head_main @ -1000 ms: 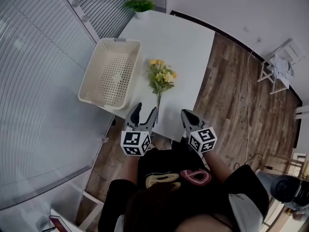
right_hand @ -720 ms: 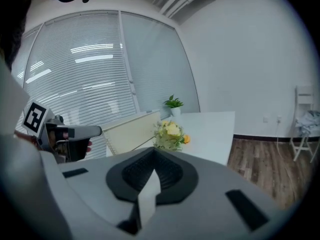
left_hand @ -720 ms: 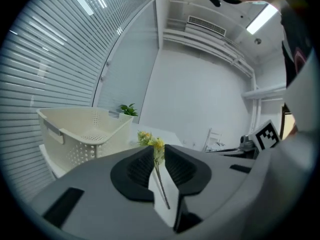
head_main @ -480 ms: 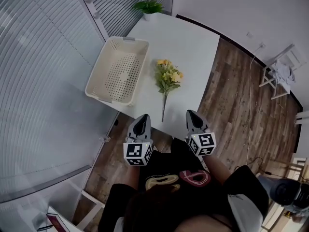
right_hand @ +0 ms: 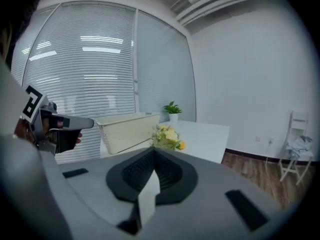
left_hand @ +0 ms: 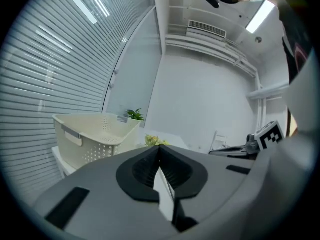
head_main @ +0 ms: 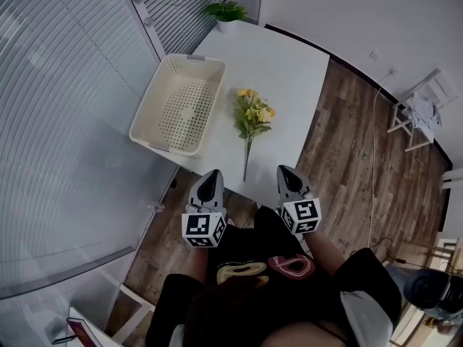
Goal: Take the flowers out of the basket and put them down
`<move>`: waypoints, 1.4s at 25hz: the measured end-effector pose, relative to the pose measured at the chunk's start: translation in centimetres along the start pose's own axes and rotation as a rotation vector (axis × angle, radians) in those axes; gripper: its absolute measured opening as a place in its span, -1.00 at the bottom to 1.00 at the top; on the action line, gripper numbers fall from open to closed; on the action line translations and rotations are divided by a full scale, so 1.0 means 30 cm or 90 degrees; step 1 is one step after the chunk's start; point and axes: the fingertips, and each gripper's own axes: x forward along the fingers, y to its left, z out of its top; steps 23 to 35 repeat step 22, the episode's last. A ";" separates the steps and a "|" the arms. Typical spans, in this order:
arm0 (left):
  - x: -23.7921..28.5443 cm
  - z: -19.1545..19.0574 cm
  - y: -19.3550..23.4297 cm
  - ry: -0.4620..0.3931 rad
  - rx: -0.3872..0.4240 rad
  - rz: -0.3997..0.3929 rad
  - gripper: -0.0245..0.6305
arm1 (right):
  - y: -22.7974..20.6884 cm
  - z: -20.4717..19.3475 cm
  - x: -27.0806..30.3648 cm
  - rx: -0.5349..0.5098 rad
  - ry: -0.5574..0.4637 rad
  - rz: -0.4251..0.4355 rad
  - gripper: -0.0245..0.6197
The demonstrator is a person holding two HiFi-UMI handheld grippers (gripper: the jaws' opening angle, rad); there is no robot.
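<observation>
The flowers (head_main: 252, 116) lie flat on the table (head_main: 282, 63), already out of the basket (head_main: 215, 92). Their long axis runs straight away from the person, with the blooms far and the stem end pointing back at the gap between the two grippers, perhaps slightly nearer the left gripper (head_main: 210, 181). Both it and the right gripper (head_main: 285, 173) have their jaws pressed together on nothing and hover off the table's near edge. The empty basket sits ahead and left of the left gripper, just beside the blooms but apart. Bare table lies ahead of the right gripper, and a potted plant (head_main: 226, 11) stands at the far corner. The task looks finished.
</observation>
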 end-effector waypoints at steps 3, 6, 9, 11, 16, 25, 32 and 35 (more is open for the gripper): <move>-0.007 -0.002 -0.005 0.003 0.011 -0.005 -0.87 | 0.008 -0.004 -0.002 0.002 0.001 0.003 -0.90; -0.008 -0.011 -0.010 0.012 0.033 -0.007 -0.87 | 0.017 -0.004 -0.001 0.000 0.000 0.008 -0.90; -0.006 -0.016 -0.011 0.014 0.036 -0.009 -0.87 | 0.023 -0.005 0.000 -0.006 0.001 0.010 -0.90; -0.005 -0.017 -0.012 0.013 0.034 -0.010 -0.87 | 0.022 -0.006 0.000 -0.008 0.002 0.009 -0.90; -0.005 -0.026 -0.007 0.020 0.048 -0.002 -0.87 | 0.020 -0.003 0.002 -0.010 0.001 0.012 -0.90; -0.008 -0.031 -0.009 0.022 0.043 -0.002 -0.87 | 0.026 0.002 0.002 -0.014 -0.002 0.018 -0.90; -0.008 -0.031 -0.009 0.022 0.043 -0.002 -0.87 | 0.026 0.002 0.002 -0.014 -0.002 0.018 -0.90; -0.008 -0.031 -0.009 0.022 0.043 -0.002 -0.87 | 0.026 0.002 0.002 -0.014 -0.002 0.018 -0.90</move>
